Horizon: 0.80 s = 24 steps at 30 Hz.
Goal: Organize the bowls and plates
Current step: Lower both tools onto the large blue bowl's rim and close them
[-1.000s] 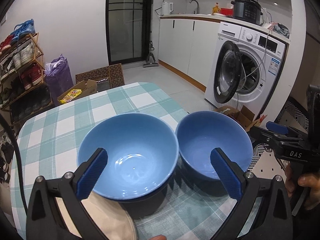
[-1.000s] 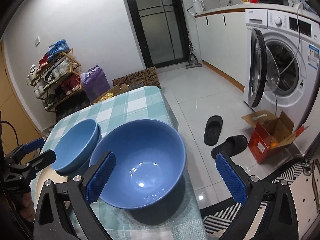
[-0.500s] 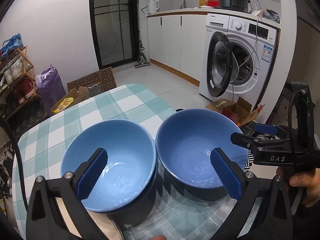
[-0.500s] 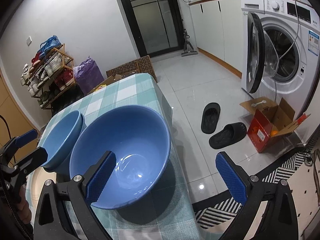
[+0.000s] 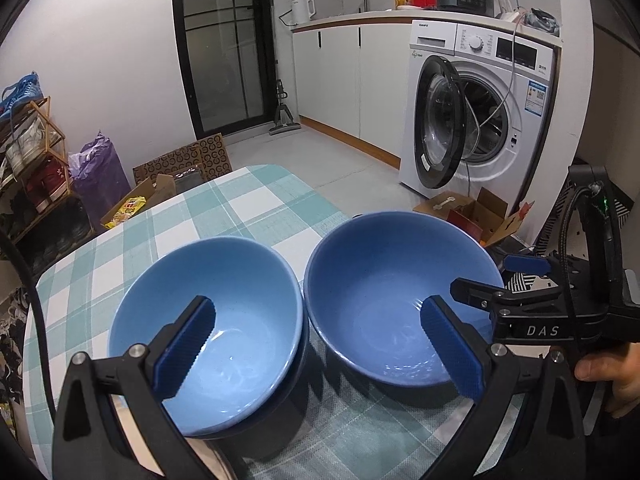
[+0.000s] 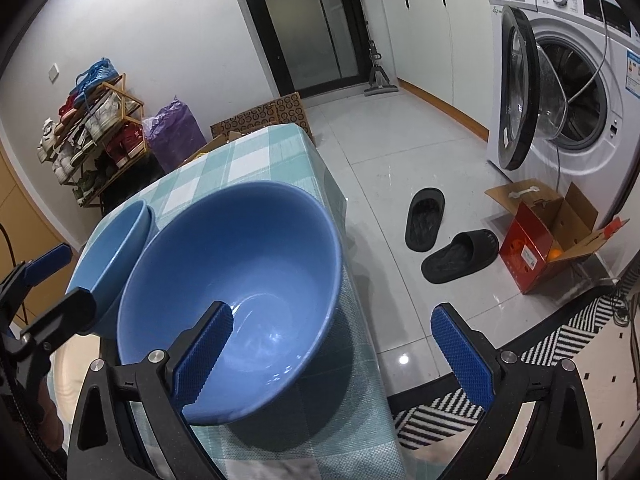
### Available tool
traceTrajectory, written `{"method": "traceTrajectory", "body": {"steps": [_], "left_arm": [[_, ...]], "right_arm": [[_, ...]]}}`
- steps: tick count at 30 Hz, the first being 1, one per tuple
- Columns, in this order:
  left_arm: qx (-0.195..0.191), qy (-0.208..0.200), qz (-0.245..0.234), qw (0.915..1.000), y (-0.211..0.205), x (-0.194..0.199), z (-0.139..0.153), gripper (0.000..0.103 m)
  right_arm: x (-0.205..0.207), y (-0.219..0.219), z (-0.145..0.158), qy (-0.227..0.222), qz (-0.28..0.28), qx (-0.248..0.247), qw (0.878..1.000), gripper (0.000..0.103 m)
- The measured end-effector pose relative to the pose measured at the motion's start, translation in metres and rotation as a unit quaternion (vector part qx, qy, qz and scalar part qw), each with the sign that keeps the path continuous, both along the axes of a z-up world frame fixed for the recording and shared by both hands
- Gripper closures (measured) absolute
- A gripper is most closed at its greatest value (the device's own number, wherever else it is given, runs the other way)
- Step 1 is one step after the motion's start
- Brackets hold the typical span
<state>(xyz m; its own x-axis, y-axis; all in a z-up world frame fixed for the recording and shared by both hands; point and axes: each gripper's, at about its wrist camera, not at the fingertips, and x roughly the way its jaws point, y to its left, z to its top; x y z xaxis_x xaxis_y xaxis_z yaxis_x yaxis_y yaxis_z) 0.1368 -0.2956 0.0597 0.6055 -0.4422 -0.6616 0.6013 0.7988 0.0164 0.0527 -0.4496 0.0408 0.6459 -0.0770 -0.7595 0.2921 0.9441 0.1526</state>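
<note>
Bowls number at least three, all glossy blue ceramic: a nested stack of two [image 5: 208, 320] at 7 o'clock on the teal-and-white checked tablecloth [image 5: 224, 208], and a single blue bowl [image 5: 396, 296] just beside it at 5 o'clock, by the table's right edge. Left gripper [image 5: 316, 344], its blue ribbed fingers spread wide and empty, hovers with one finger over each. Right gripper [image 6: 332, 356] is also spread and holds nothing; its left finger [image 6: 204, 352] hangs above the single bowl's hollow, the other over the floor. A pale plate [image 5: 120, 408] peeks out under the stack. Beyond, at 2 o'clock, a white washing machine [image 5: 480, 112] stands with its door ajar; two black slippers [image 6: 444, 236] and an open red carton [image 6: 544, 240] lie on the tiles
</note>
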Motion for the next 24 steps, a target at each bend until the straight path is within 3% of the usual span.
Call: {"method": "traceTrajectory", "body": {"steps": [9,22,24], "left_arm": [[0.002,0.003,-0.005,1.0000,-0.002,-0.001,-0.005,0.000],[0.004,-0.012,-0.030,0.9995,-0.007,-0.013,-0.008,0.006],[0.004,-0.010,-0.035,0.9993,-0.008,-0.016,-0.010,0.013]], "right_arm": [[-0.002,-0.012,-0.008,0.011,-0.012,-0.002,1.000,0.006],[-0.007,-0.032,-0.013,0.019,-0.026,0.022,0.999,0.042],[-0.007,-0.032,-0.013,0.019,-0.023,0.024,0.999,0.046]]}}
